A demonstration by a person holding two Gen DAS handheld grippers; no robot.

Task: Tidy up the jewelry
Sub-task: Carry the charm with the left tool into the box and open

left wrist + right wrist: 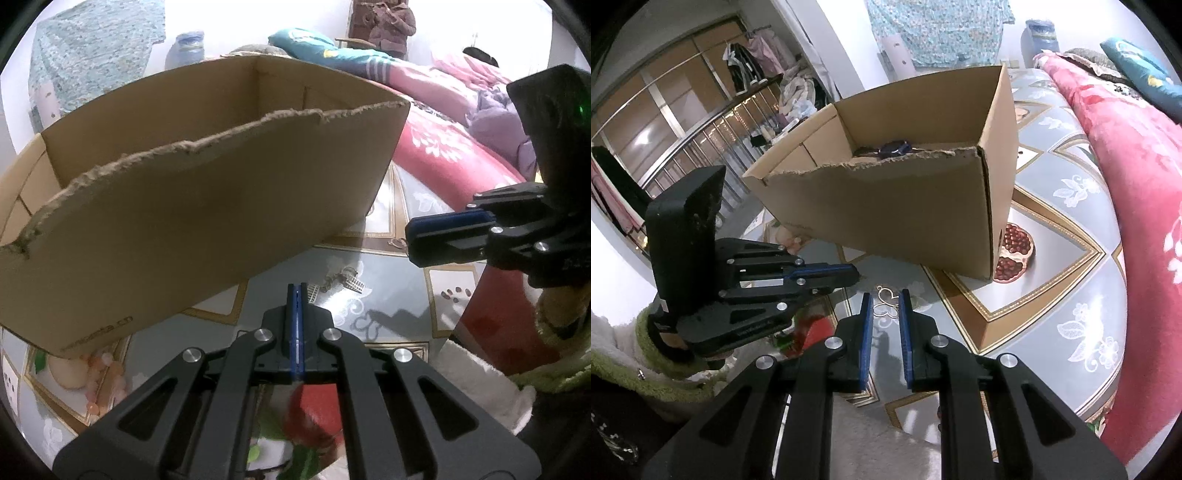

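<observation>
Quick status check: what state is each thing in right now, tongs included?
Left tongs: shut, nothing visibly held.
Right tongs: slightly open, empty.
Cardboard box: open-topped, near rim torn, dark items inside.
Silver earrings: loose on the table, outside the box.
Gold piece: on the table beyond the right tongs' tips.

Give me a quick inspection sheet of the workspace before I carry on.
Surface: patterned tablecloth, fruit prints.
Job's things: torn-rimmed cardboard box, dark items inside; silver jewelry and a thin wire piece loose on the cloth.
Clutter: nothing seen.
Grippers: left claw shut, nothing visibly held; right claw narrowly open around the wire piece.
Cables: nothing seen.
Surroundings: red blanket, hanging clothes, a person behind.
</observation>
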